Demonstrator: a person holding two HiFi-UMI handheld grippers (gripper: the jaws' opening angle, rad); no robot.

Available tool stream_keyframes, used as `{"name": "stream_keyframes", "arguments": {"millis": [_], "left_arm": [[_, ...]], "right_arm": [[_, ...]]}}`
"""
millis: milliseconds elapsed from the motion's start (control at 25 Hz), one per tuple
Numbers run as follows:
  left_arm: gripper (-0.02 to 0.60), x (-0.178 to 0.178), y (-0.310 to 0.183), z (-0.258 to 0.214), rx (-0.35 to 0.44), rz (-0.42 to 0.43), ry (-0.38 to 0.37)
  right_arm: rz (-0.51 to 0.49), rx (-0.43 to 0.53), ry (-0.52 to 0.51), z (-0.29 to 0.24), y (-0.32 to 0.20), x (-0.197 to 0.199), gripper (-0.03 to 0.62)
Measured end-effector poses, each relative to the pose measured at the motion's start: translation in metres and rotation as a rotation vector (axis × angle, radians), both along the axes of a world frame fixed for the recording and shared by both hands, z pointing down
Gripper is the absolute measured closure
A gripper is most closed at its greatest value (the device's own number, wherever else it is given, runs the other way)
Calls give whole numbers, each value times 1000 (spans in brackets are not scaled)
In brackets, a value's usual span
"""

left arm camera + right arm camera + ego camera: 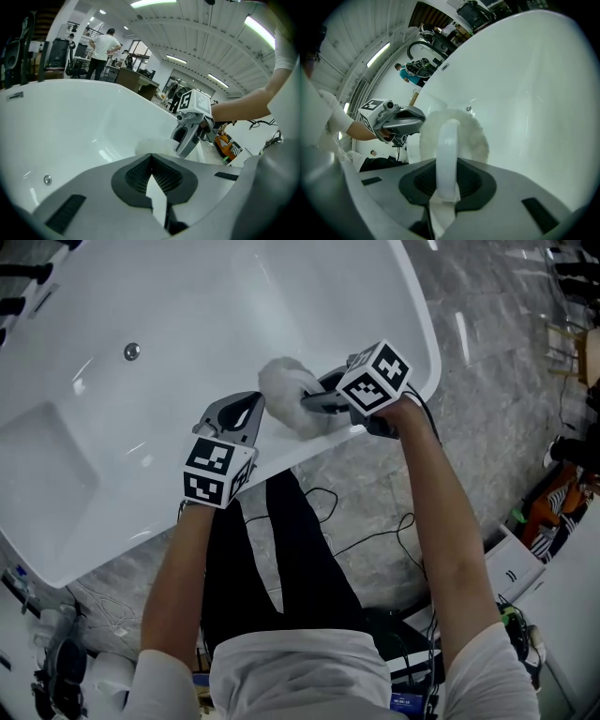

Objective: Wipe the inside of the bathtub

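Note:
The white bathtub [187, 296] fills the upper left of the head view, with its drain [132, 351] on the floor. My right gripper [314, 401] is shut on the white loop handle [449, 150] of a fluffy white scrubber [286, 388], whose pad [476, 136] lies against the tub's inner wall just below the near rim. My left gripper [236, 418] hovers over the same rim, just left of the scrubber, shut with nothing between its jaws. The left gripper view shows the scrubber [152, 146] and the right gripper [187, 136] beyond my left gripper [151, 159].
The near tub rim [281, 460] runs between me and the tub's inside. Black cables [375, 540] trail over the grey stone floor [506, 409]. White boxes [514, 566] and gear stand at the right. People [104, 49] stand at desks far behind the tub.

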State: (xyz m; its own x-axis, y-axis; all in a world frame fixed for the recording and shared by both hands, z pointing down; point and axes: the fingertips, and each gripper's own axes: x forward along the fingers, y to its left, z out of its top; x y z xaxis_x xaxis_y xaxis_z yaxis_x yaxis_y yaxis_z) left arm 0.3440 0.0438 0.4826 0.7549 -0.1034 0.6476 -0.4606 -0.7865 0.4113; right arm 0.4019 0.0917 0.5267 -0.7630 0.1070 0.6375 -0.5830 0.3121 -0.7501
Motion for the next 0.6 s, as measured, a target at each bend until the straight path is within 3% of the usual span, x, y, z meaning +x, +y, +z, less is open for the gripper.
{"name": "stream_keyframes", "arguments": {"millis": [240, 440, 600], "left_arm": [[574, 37, 2, -1, 6, 37, 19], [575, 82, 6, 4, 2, 56, 25], [574, 76, 9, 3, -3, 58, 31]], "right_arm": [[6, -5, 40, 3, 2, 45, 502], [2, -14, 78, 7, 4, 106, 502], [0, -16, 107, 3, 4, 112, 502]]}}
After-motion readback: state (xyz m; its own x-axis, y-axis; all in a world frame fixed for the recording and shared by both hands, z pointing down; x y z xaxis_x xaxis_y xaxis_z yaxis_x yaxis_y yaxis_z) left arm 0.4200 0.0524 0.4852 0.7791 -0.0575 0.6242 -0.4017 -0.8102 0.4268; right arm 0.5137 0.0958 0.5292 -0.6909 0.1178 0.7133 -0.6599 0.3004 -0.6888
